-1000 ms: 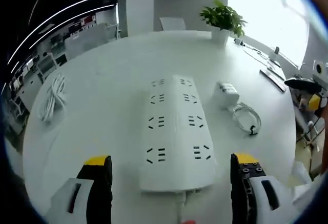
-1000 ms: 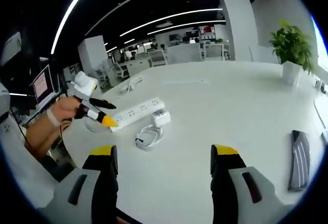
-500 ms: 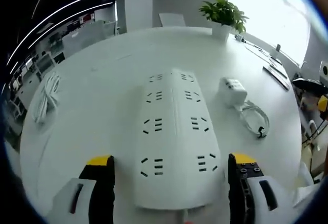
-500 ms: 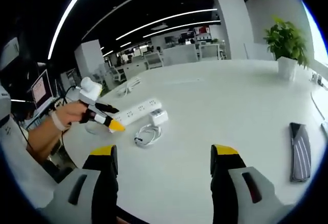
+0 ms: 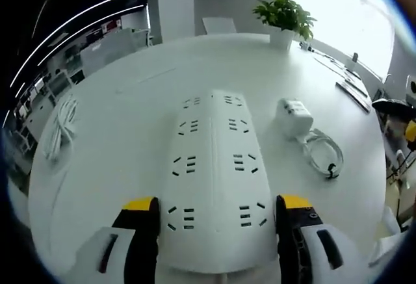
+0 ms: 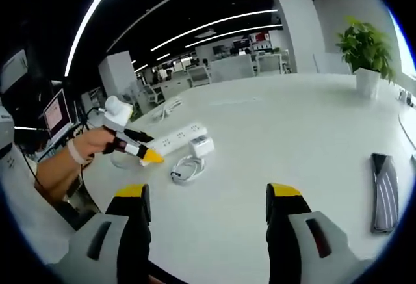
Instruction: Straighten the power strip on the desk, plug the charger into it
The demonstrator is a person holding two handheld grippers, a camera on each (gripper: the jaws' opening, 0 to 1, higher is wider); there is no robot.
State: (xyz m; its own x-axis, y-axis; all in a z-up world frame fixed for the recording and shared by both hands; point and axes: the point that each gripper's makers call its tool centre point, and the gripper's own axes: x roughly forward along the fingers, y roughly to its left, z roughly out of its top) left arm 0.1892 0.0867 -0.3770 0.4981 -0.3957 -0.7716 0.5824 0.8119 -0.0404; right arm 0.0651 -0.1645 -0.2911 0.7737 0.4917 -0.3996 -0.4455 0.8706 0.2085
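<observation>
Compared with a moment ago, the left tongs (image 5: pixel 214 209) are sitting closer around the near end of the power strip (image 5: pixel 212 167), their tips now standing on both sides of it but not clenched on it. On the white worktop (image 5: pixel 130 121), the charger (image 5: pixel 294 116) is lying just right of the strip with its coiled cable (image 5: pixel 318 151). The right tongs (image 6: pixel 208 196) are hanging released over the worktop, well apart from the strip.

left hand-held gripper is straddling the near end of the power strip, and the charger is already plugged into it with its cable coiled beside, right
Not quite. The charger is not plugged in: in the left gripper view it lies on the desk beside the power strip, apart from it. The rest holds: the left hand-held gripper straddles the strip's near end, and the cable is coiled beside the charger.
</observation>
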